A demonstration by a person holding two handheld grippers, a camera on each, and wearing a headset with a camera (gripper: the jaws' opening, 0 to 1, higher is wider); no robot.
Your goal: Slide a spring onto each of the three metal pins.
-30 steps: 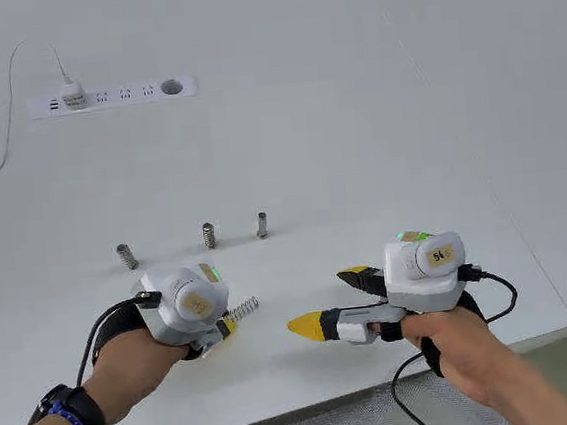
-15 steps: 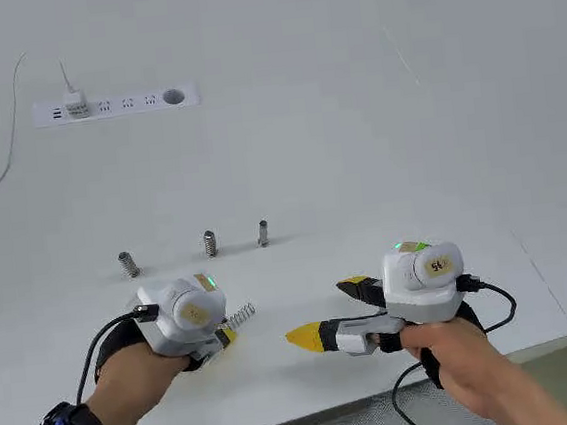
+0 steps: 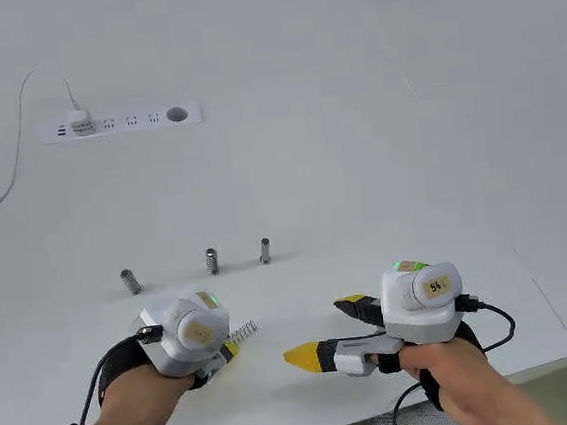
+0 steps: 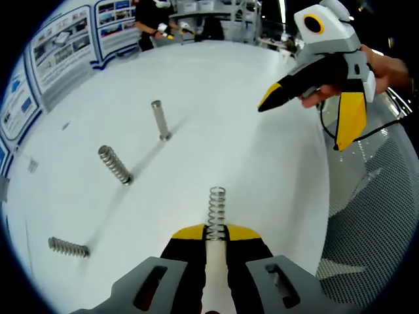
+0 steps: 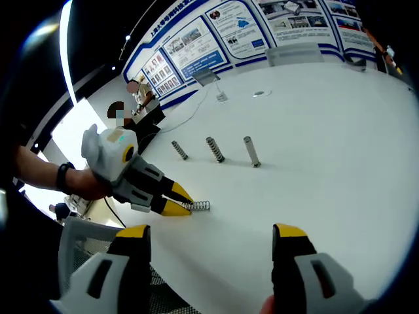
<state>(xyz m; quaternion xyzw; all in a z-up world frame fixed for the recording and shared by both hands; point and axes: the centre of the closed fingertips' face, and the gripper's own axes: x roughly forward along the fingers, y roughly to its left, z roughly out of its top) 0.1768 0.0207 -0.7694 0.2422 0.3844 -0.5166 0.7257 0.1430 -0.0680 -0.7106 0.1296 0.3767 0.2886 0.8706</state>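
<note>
Spring (image 4: 216,206) number three gripped, bare pin waiting

It juts forward from the tips of the left hand-held gripper (image 4: 216,230), whose jaws are closed on its near end, low over the counter (image 3: 359,165) towards the front edge. Beyond it the three metal pins stand in a row: the left pin (image 3: 129,282) and the middle pin (image 3: 212,261) already wear springs, while the right pin (image 3: 265,250) is bare. This looks like the last of the three, at the carrying stage. The next move calls for bringing the spring across to the bare pin, turning it upright so its open end sits over the pin's top, then lowering it down the shaft. The right hand-held gripper (image 5: 213,232) is wide open and holds nothing, well apart from the pins; it could steady the spring if it wobbles.
</note>
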